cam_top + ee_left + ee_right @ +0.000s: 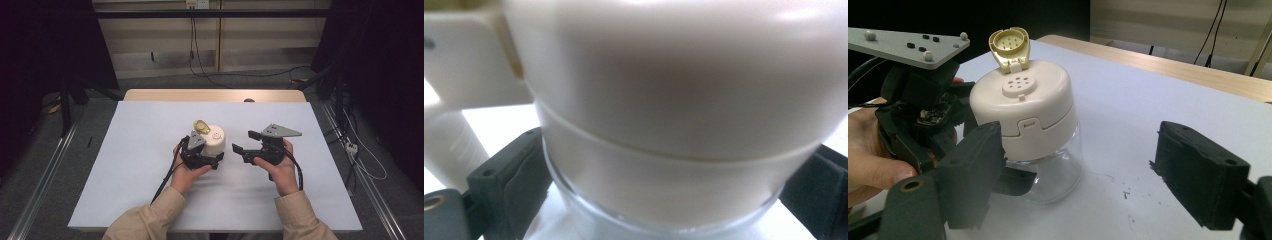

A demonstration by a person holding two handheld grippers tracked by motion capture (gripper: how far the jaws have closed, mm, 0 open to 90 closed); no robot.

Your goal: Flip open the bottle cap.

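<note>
Cream plastic and clear glass: from the high view, a shaker jar (212,142) stands upright near the middle of the desk (140,150), its little flip lid (202,126) hinged up toward the far edge. The left gripper (202,159) has it from the near side; the right gripper (243,143) waits just beside, jaws spread wide on nothing. Left gripper view now: jaws pressed against the jar's lower body, one each side, closed on it. Right gripper view confirms it, with clear glass (1058,170) below the cap (1023,115). My read: light, rigid, slick, breakable glass, so hold low; long axis vertical, spout holes facing up.
</note>
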